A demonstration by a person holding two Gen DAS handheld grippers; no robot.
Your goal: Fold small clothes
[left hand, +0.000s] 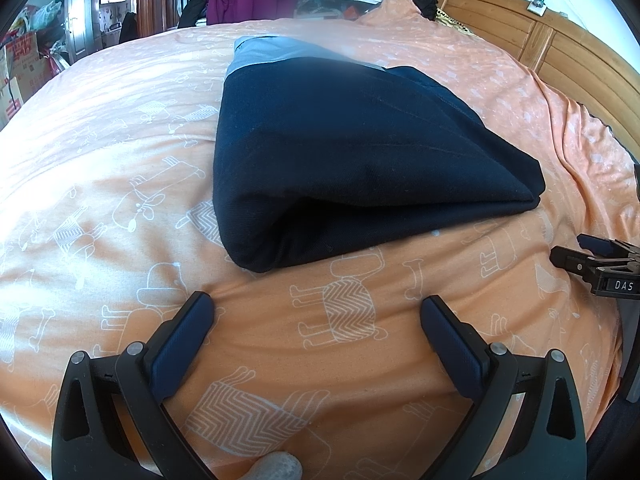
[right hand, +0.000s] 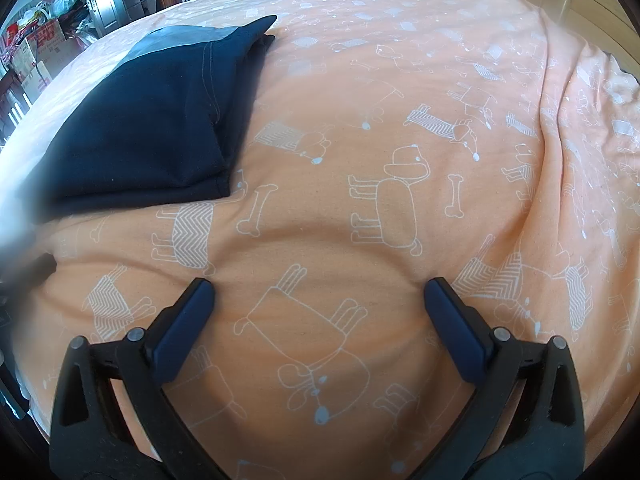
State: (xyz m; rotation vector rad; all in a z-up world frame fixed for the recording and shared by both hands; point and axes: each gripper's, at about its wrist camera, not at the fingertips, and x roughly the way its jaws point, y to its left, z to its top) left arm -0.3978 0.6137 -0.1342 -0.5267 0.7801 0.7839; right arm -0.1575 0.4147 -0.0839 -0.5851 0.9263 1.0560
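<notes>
Garment: dark navy, already folded into a thick bundle, lying on orange sheet printed with dogs. Straight ahead of left gripper, near but not touching; near rounded fold facing it, long axis running away toward the grey-blue band at the far end. Well off to the upper left of right gripper, so left is nearer. Both grippers spread wide, holding nothing, low over bare sheet. Likely one more fold or a tidy-up left; best started from the left side, at the near fold.
</notes>
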